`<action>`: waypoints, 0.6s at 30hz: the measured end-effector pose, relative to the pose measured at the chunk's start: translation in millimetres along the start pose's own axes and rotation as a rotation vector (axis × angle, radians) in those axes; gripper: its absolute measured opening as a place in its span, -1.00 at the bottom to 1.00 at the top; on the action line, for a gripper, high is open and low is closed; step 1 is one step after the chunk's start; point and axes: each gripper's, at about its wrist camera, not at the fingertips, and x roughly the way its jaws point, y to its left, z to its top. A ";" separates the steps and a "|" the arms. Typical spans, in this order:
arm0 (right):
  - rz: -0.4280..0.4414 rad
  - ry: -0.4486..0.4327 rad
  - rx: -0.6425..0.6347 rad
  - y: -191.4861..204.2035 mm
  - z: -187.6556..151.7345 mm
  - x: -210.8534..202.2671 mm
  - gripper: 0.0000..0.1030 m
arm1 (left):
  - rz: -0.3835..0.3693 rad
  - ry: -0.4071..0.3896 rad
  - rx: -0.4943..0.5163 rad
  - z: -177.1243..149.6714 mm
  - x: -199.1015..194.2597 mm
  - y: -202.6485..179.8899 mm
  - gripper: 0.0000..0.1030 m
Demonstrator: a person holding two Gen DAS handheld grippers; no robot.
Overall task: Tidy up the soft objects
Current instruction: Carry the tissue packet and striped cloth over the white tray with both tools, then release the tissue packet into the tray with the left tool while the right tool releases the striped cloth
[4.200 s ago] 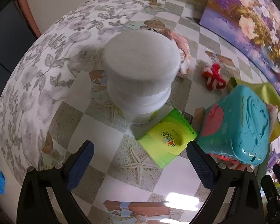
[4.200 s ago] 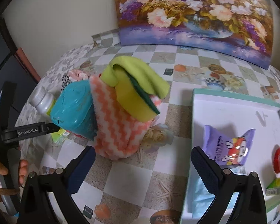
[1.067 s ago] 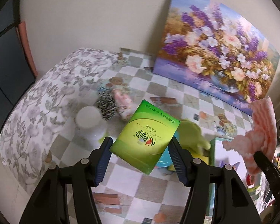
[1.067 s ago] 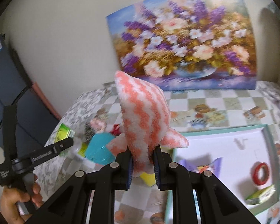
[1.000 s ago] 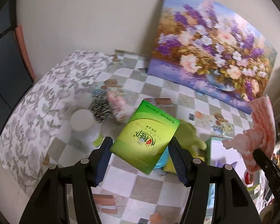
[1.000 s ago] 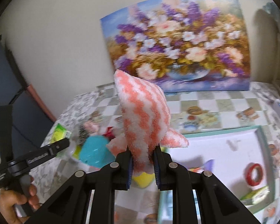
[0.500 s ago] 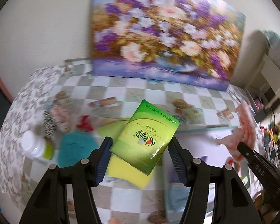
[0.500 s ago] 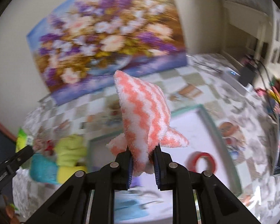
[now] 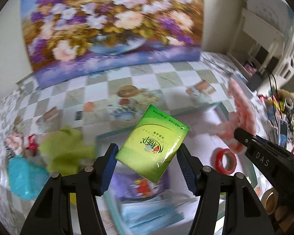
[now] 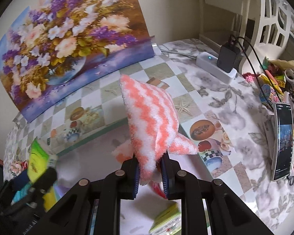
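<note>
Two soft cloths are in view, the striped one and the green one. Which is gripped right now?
The pink-and-white striped cloth, clamped in the right gripper. The green cloth lies loose on the table.

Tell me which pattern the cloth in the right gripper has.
The cloth has orange-pink and white zigzag stripes, clearest in the right wrist view.

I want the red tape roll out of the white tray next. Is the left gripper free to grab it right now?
Probably not: the left gripper is shut on the green tissue pack, so the red tape roll must wait.
</note>
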 end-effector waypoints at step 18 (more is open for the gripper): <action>-0.036 0.105 0.001 -17.2 -6.2 31.1 -0.51 | -0.033 0.127 0.046 -11.9 59.6 -30.7 0.24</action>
